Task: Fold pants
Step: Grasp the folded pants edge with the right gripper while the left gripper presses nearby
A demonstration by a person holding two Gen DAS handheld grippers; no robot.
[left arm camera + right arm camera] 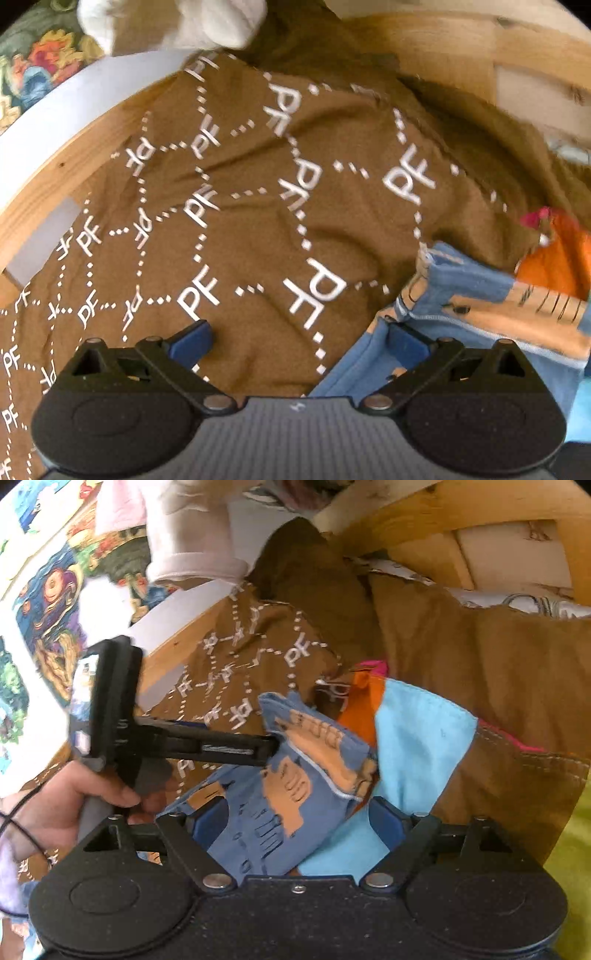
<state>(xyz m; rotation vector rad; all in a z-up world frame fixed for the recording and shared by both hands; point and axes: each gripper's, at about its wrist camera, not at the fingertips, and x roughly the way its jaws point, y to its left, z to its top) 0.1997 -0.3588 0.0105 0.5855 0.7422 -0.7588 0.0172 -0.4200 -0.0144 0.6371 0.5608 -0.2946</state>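
The pants [295,760] are small, blue with peach patches and light-blue, orange and pink parts, and they lie bunched on a brown blanket [258,221] printed with white "PF" letters. My right gripper [297,823] stands wide, with the bunched pants lying between its blue pads; I see no squeeze. My left gripper [299,339] is open over the blanket, its right pad [406,341] at the edge of the pants [461,295]. In the right wrist view a hand [66,808] holds the left gripper [271,747], whose tip reaches the pants from the left.
A wooden frame rail [55,177] with a white strip borders the blanket at the far left. A white cloth bundle [173,22] sits at the top. A colourful patterned rug [48,609] lies beyond the rail. Yellow-green fabric [569,849] shows at the right.
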